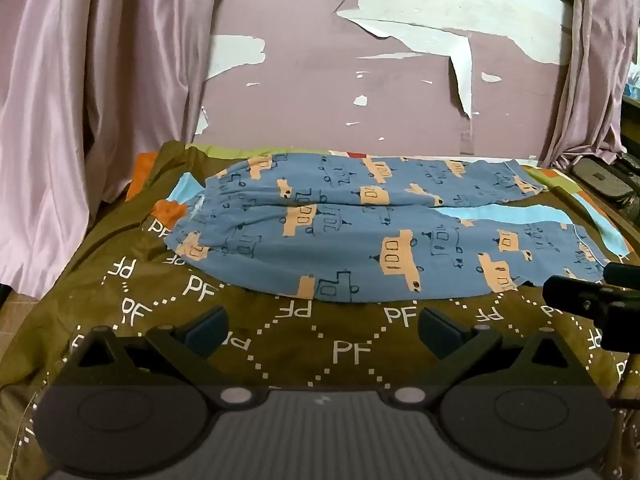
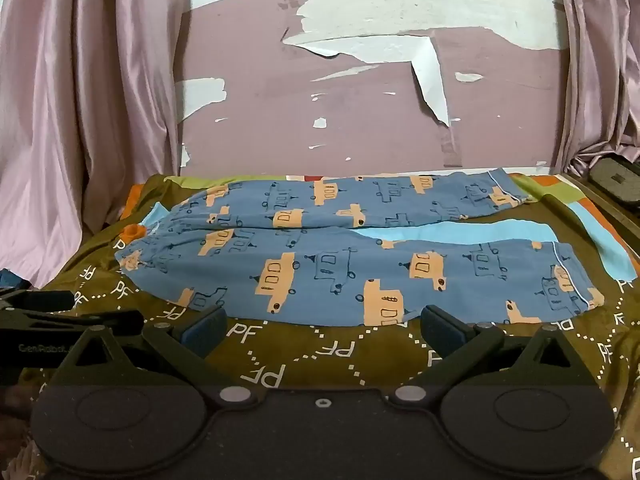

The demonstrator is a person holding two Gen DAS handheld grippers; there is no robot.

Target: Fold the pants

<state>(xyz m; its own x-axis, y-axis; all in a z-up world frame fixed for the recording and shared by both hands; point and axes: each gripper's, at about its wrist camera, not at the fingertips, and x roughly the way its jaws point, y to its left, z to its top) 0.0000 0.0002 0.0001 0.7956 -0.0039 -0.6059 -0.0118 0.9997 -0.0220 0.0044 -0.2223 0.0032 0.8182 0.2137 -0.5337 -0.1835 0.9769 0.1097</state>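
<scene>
Pants (image 1: 360, 236), blue with a vehicle print, lie spread flat on the bed cover (image 1: 352, 350), waistband to the left, both legs stretching right with a gap between them. The left claw (image 1: 322, 330) and right claw (image 2: 322, 326) hover near the closest leg, both spread wide and holding nothing. A peeling wall (image 1: 320, 80) and curtains (image 1: 80, 100) stand behind.
</scene>
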